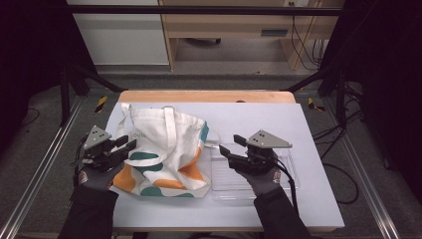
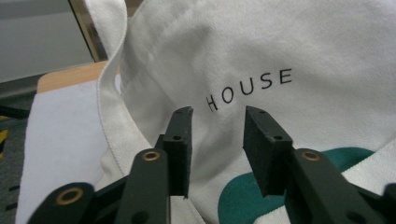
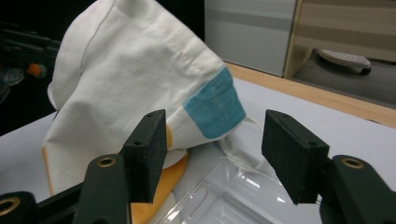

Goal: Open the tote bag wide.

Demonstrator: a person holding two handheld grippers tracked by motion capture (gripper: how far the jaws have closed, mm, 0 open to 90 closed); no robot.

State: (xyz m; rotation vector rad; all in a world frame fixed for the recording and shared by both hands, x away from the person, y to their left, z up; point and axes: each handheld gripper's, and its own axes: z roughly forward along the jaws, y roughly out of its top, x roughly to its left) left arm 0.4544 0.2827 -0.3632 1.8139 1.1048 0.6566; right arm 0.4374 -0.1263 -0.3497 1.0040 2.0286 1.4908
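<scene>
Lying beside both open jaws: tote bag

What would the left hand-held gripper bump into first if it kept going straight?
Most likely the cloth bag. The left hand-held gripper points with open jaws right at the bag's white side, just below the word HOUSE, with nothing between them. How near it is cannot be told exactly.
</scene>
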